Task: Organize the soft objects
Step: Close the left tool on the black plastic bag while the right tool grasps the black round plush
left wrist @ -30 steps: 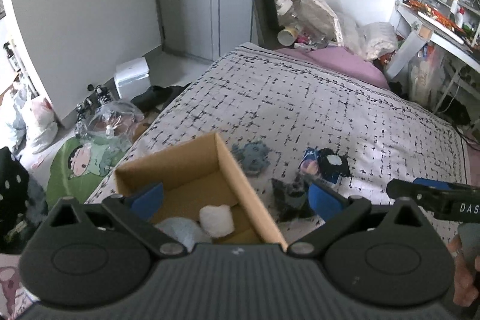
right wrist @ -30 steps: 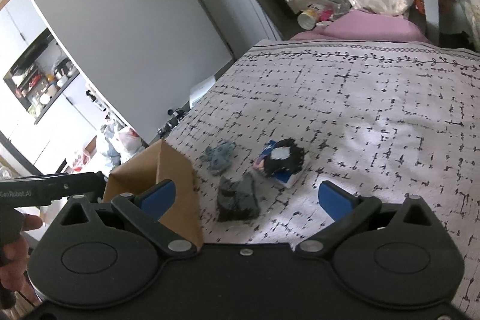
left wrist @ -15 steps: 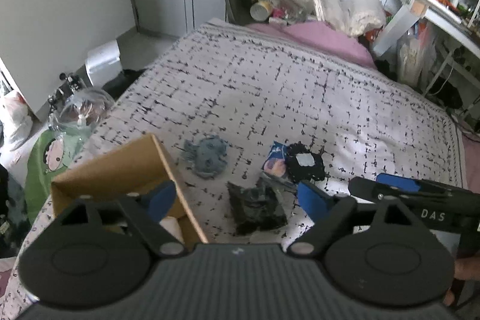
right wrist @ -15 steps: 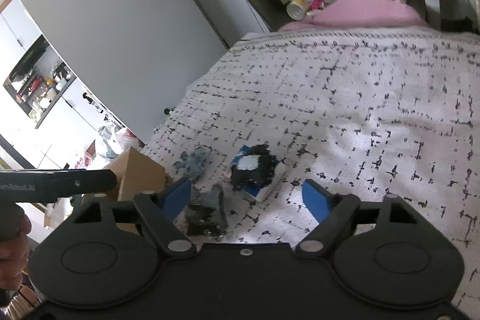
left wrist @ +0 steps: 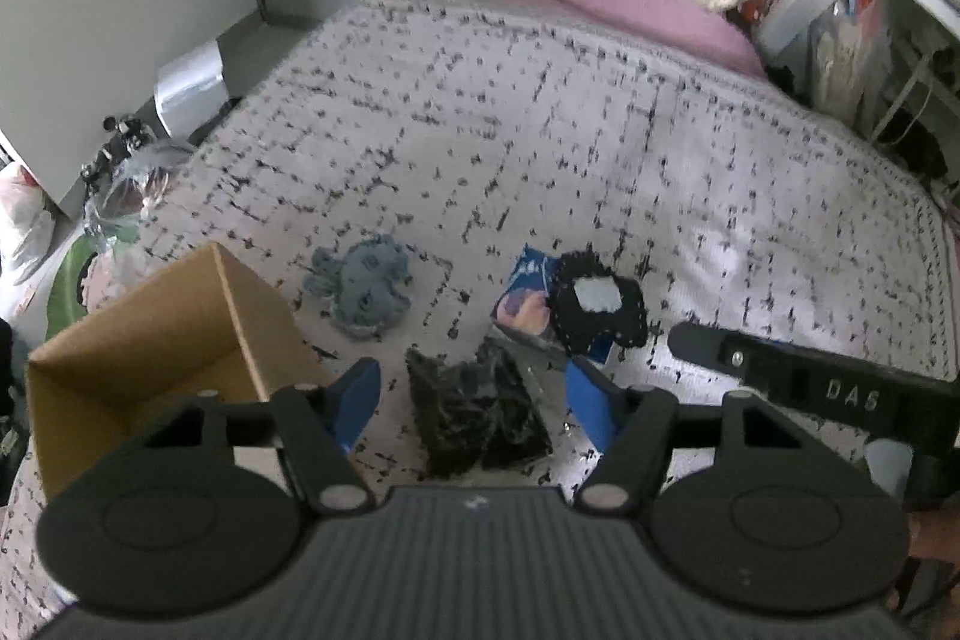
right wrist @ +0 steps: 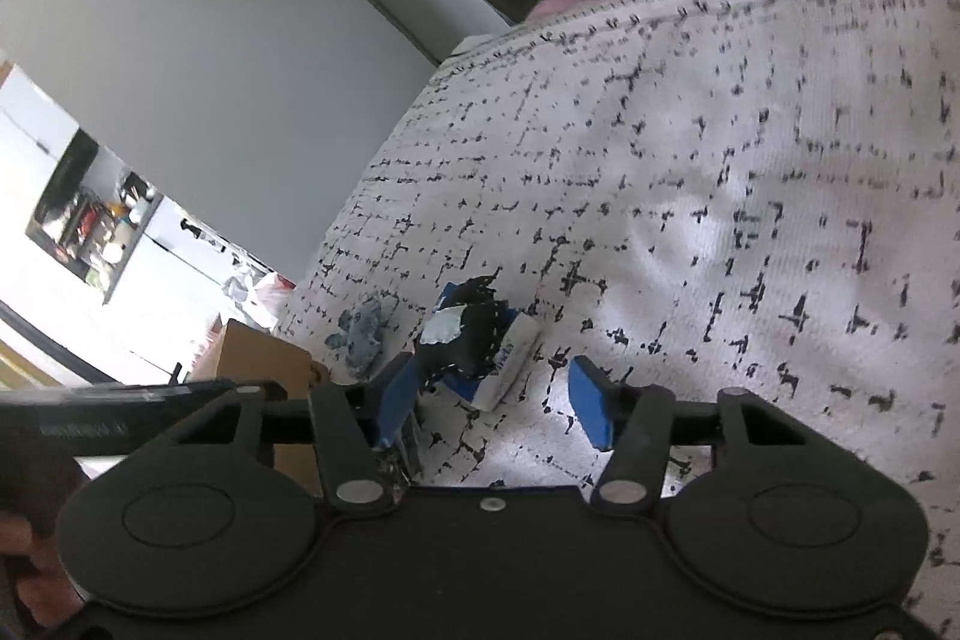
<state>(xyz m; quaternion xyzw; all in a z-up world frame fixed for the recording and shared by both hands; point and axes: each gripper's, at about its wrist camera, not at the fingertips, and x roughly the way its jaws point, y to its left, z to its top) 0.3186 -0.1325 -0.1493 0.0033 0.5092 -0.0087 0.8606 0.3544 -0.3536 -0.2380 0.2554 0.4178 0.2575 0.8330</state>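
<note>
Bed: white bedspread with a black dash pattern (left wrist: 600, 147), and all the soft stuff sits near its front-left corner.
Dark bundle: crumpled black fabric piece (left wrist: 477, 415) lying flat on the bedspread, long axis running roughly away from the left camera, wider end nearest the lens.
Left gripper (left wrist: 474, 400): blue-padded fingers (left wrist: 354, 403) sit on either side of the black bundle with a gap on both sides, so not touching it. They've just been closing in and are about half open now.
Black patch thing: black fuzzy pad with a pale grey square (left wrist: 597, 307) lies on top of a blue-and-white packet (left wrist: 522, 292), just past the dark bundle and to its right. Packet's long axis is tilted, pointing away and left in the left view.
Right gripper (right wrist: 492, 400): fingers also just been closing, now narrowish. The packet and pad sit just ahead of them, nearer the left finger, which overlaps the pad's edge in the picture; can't tell if it's actually touching.
Grey-blue toy: floppy grey-blue knitted plush (left wrist: 363, 286) sits left of the packet, apart from both grippers.
Box: open brown cardboard box (left wrist: 180, 334) at the bed's left edge, just beside the left finger.
Only in the left view: the box's inside wall and the whole dark bundle. The right view gets just a sliver of the bundle and the box's outer corner (right wrist: 258, 358).
</note>
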